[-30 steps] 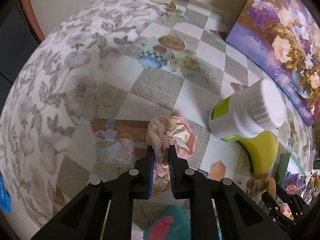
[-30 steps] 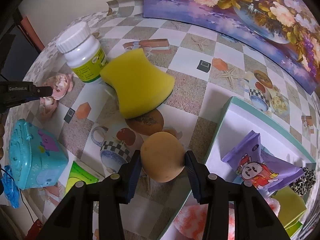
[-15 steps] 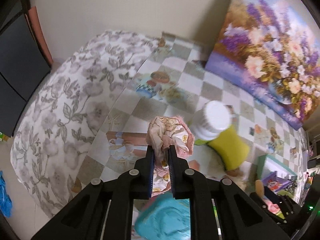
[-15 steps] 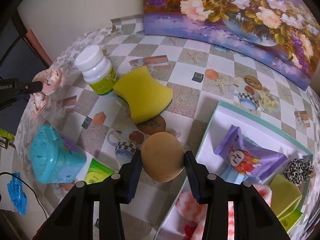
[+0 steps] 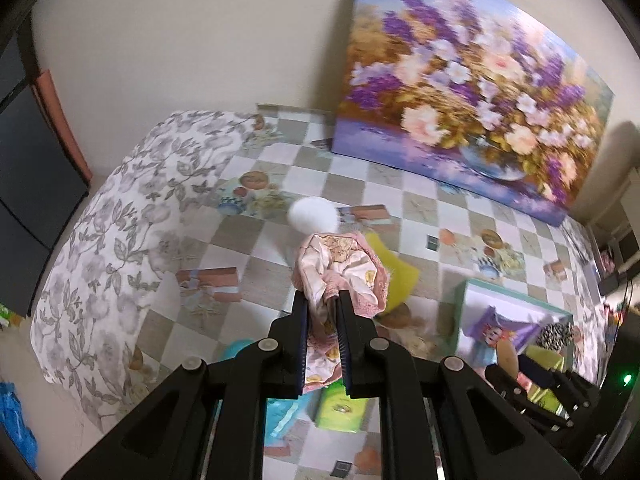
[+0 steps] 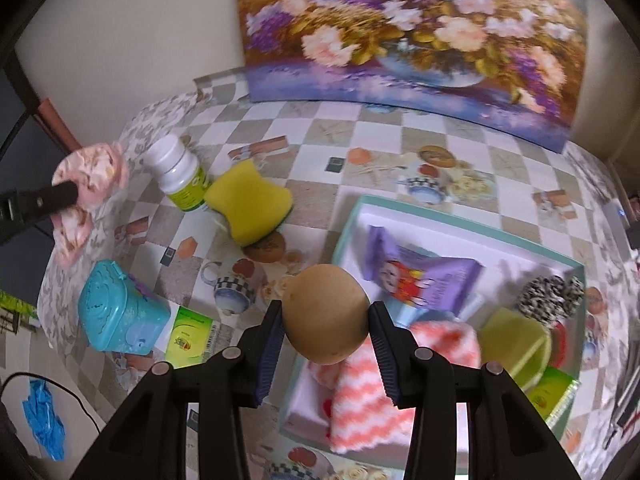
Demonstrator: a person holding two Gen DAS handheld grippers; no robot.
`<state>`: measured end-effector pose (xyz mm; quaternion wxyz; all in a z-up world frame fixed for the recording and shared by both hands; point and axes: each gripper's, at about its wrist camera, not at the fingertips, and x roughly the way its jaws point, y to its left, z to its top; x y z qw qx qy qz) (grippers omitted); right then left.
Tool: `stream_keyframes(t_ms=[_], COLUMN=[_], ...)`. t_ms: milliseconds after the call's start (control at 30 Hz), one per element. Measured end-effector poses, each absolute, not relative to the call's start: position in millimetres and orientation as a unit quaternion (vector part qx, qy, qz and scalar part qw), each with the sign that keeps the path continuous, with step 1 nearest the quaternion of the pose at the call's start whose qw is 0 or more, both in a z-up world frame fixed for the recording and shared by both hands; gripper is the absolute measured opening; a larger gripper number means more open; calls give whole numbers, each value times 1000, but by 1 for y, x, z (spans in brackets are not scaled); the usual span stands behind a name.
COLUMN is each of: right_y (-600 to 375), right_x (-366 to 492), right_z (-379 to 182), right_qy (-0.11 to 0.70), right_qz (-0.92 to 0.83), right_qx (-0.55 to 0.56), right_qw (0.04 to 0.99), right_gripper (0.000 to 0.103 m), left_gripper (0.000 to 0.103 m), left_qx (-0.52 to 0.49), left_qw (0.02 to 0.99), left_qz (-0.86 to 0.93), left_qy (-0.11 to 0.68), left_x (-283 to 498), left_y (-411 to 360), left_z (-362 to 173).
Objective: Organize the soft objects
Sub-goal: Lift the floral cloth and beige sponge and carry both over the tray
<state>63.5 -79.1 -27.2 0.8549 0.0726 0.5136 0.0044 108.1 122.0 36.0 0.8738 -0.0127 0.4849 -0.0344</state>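
Both picks made, carry step in hand: left gripper (image 5: 323,300) is clamped narrow on a pink floral cloth (image 5: 340,268) held above the table's left side, while the right gripper (image 6: 326,320) grips a tan sponge ball (image 6: 325,313) at moderate width over the near-left edge of the tray (image 6: 460,216). Next move, as judged: bring each over a free patch of tray, then let go. Tray holds a purple snack packet (image 6: 420,276), a coral zigzag cloth (image 6: 376,392), a spotted scrunchie (image 6: 554,294) and a lime sponge (image 6: 516,344); the yellow sponge (image 6: 248,200) sits outside, beside the white bottle (image 6: 180,174).
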Motion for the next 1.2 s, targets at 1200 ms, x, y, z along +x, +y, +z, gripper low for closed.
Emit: stream_keyframes(t_ms=[1200], right_y=[-222], right_x=[-6], right_z=[-31], right_qy=[516], right_qz=[-128], right_qx=[146], right_qw=[835], right_gripper=[46], left_gripper=[14], left_qx=[89], left_qw=[810], left_qz=[-231], left_qy=[532], left_x=[34], left_y=[-68], left_z=[-8])
